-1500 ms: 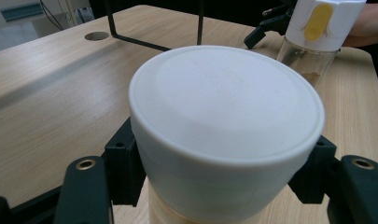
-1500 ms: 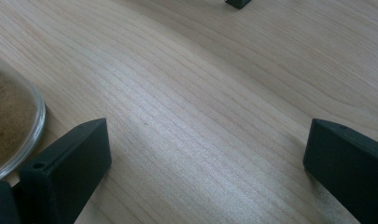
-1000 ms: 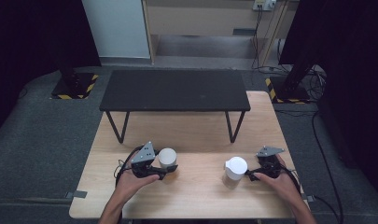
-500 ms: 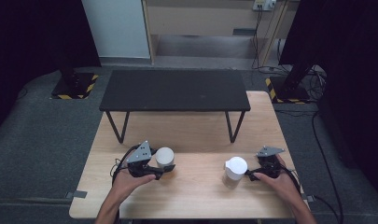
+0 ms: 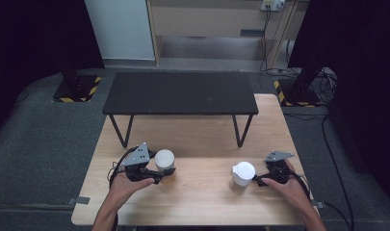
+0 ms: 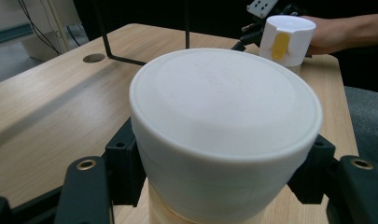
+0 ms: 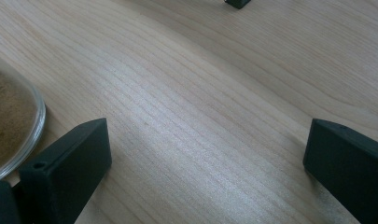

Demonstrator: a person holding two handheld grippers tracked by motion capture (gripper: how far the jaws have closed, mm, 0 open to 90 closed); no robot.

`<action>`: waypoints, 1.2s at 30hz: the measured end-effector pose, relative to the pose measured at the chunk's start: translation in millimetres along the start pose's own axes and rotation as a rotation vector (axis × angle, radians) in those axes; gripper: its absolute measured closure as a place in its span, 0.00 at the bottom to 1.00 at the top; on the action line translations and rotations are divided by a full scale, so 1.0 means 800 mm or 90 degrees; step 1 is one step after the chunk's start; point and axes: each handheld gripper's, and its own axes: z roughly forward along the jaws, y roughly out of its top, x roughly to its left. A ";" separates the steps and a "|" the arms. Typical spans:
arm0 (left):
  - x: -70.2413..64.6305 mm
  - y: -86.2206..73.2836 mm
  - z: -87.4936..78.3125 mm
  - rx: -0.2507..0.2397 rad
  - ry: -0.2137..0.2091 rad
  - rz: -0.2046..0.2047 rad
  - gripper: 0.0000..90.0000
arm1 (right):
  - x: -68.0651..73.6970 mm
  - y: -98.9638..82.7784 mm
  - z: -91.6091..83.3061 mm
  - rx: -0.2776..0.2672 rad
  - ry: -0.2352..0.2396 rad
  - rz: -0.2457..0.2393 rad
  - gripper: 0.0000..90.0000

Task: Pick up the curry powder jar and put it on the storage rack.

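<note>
The left claw (image 5: 164, 171) works near the front left of the wooden counter (image 5: 202, 139), with the counter's near edge just behind the hand and its left edge some way off to the outside. Bare wood lies open between it and the right claw (image 5: 255, 180), which sits well apart toward the counter's right edge. Ahead of both claws a low black table (image 5: 180, 93) stands on the counter, its thin legs (image 5: 120, 131) coming down beyond the left claw; the wood beneath it is free.

The left claw is clamped on the white lid (image 6: 224, 121) of a jar (image 5: 165, 163), both black pads pressed against the lid's side wall. Below the lid a pale tan band of the jar shows.

The right claw has its jaws spread wide over bare wood, pressing on nothing. In the right gripper view the rim of a clear container holding brown powder (image 7: 9, 126) lies just outside its own left jaw, not between the two. In the high view a second white-lidded jar (image 5: 242, 175) stands just beside this claw, on the side toward the left claw.
</note>
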 end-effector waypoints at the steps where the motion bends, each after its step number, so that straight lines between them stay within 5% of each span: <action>1: 0.000 0.003 -0.002 -0.001 -0.001 0.001 0.37 | 0.000 0.000 0.000 0.000 0.000 0.000 0.02; 9: 0.003 0.027 -0.012 0.015 -0.001 0.006 0.37 | 0.000 0.000 0.000 0.000 0.000 -0.001 0.02; 36: 0.036 0.108 -0.031 -0.003 -0.028 0.008 0.37 | 0.000 0.000 0.000 0.000 -0.001 0.000 0.02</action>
